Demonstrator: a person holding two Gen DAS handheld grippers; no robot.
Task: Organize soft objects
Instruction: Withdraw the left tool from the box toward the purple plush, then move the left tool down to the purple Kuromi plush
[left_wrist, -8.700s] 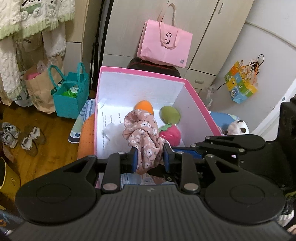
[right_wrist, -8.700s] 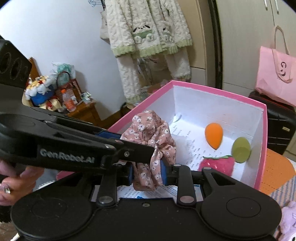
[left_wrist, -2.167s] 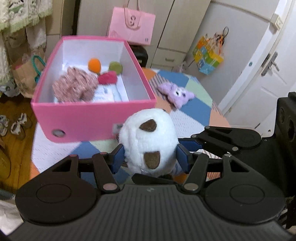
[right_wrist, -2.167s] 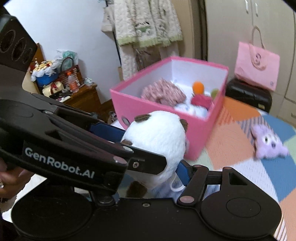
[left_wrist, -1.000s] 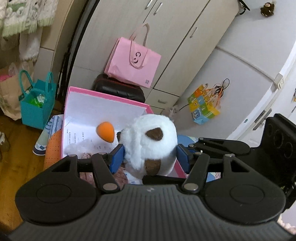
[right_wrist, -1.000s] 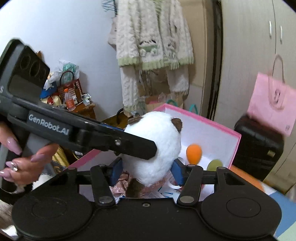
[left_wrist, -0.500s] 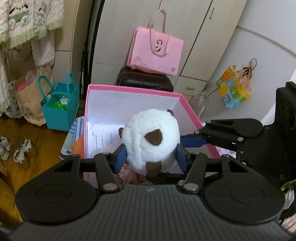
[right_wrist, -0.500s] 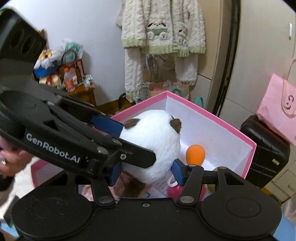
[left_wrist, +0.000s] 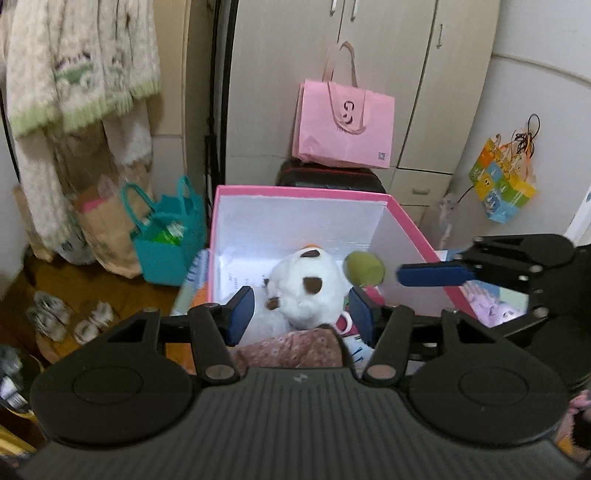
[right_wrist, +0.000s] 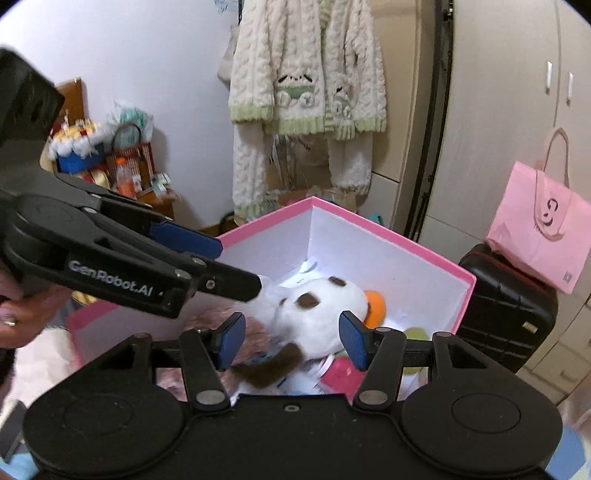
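Observation:
The white plush with brown patches (left_wrist: 306, 291) lies inside the pink box (left_wrist: 303, 192), on top of the other soft things. My left gripper (left_wrist: 301, 314) hovers just above it, open, with a gap between each blue pad and the fur. My right gripper (right_wrist: 291, 339) is also open over the plush (right_wrist: 314, 314), which sits lower than its pads. One of the right gripper's fingers (left_wrist: 432, 275) reaches in from the right, clear of the plush. Beside the plush are an orange sponge (right_wrist: 375, 306), a green sponge (left_wrist: 364, 267), a floral cloth (left_wrist: 295, 349) and a red strawberry toy (right_wrist: 340, 373).
A pink bag (left_wrist: 343, 125) leans on a black suitcase (left_wrist: 328, 175) behind the box. A teal bag (left_wrist: 166, 243) and shoes (left_wrist: 55, 317) are on the floor at left. Knitted cardigans (right_wrist: 306, 85) hang above. A purple plush (left_wrist: 491, 308) lies right of the box. A hand (right_wrist: 22, 317) holds the left gripper.
Half a second ago both grippers squeezed the white plush above the box. It now lies lower, inside the box and clear of all pads. Both views have tipped slightly.

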